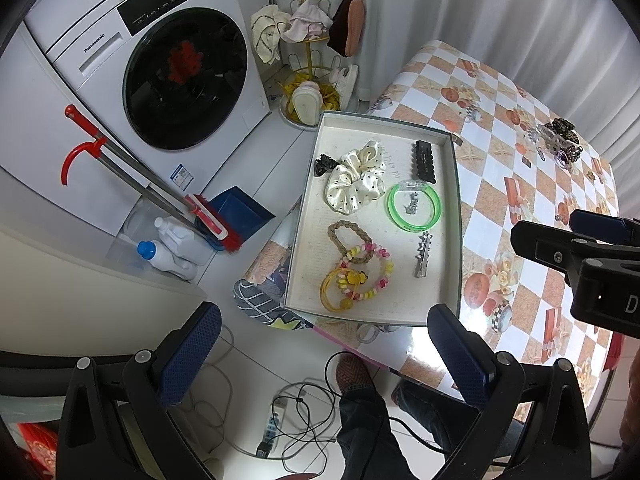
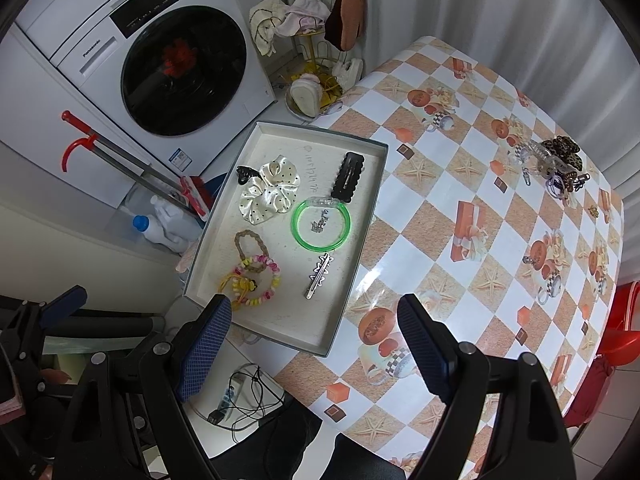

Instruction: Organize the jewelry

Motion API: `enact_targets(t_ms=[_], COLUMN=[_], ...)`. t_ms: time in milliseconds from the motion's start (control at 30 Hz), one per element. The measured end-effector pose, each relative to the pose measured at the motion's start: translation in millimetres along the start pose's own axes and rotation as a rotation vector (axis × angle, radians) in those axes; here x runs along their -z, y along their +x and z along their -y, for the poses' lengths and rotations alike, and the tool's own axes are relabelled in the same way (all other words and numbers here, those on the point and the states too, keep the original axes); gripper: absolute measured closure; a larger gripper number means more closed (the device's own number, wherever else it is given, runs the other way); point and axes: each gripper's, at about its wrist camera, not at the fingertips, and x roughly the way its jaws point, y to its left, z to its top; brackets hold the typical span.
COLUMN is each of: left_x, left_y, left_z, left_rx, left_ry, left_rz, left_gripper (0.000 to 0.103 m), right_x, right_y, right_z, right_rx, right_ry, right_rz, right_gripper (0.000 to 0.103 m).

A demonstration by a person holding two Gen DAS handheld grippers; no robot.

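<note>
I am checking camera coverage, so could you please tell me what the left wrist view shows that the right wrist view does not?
Only the left wrist view shows the blue dustpan clearly and the person's shoe. Only the right wrist view shows a red chair beyond the table. Both show the tray with the green bangle, and the leftover pile.

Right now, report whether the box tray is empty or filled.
Partly filled: the tray holds a green bangle, polka-dot scrunchie, black clip and hair ties, with bare floor between.
</note>
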Motion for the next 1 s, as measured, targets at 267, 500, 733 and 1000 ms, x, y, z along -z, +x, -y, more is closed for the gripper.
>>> enact_targets(t_ms=[267,500,733,1000], left_x=[-0.1,0.1,-0.4,-0.7], left_y=[0.3,0.2,0.9,1.2], left_z=[0.4,0.6,0.3,-0.9], left_rx=[0.000,-0.002,-0.002,-0.003], left_ry=[0.000,-0.001,0.000,0.000], left_rz=[0.000,0.001,0.001,-0.002], left_gripper=[0.000,0.000,0.000,0.000], right_x=[-0.3,-0.5,-0.8,-1.1], right_y=[0.3,0.8,0.9,0.9], right_z=[0.3,1.0,1.3,1.1], right_rx=[-0.001,-0.001,-0.002,-0.002], right_ry=[0.000,-0.001,-0.003,-0.001], right_rz=[0.000,-0.001,-0.001,-0.002], right_gripper=[0.016,0.016,0.016,0.016])
